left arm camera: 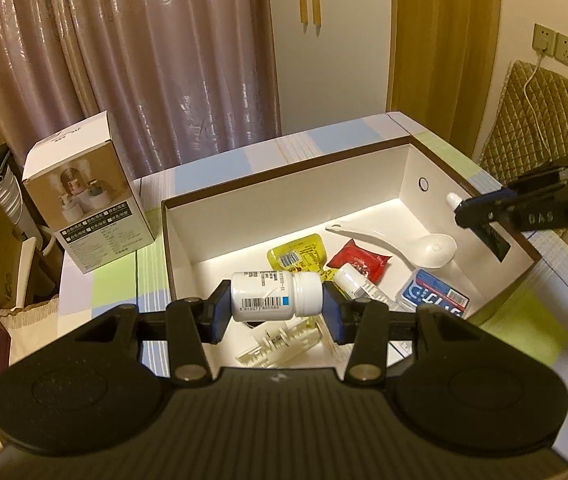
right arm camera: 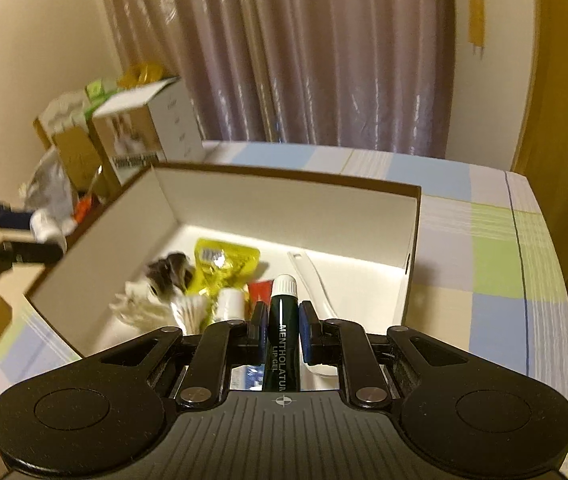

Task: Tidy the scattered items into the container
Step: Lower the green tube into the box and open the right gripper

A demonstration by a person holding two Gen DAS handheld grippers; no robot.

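Left tongs (left arm camera: 275,308) clamp a barcoded white bottle (left arm camera: 275,298) sideways; right tongs (right arm camera: 281,330) grip a dark-green "MENTHOLATUM LIP GEL" tube (right arm camera: 282,336).

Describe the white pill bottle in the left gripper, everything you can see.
The white pill bottle looks like glossy plastic, with a ribbed white cap pointing right and a label bearing a barcode and blue patch. It lies sideways, clamped end to end by the left gripper, base and cap against blue pads, held above the open box.
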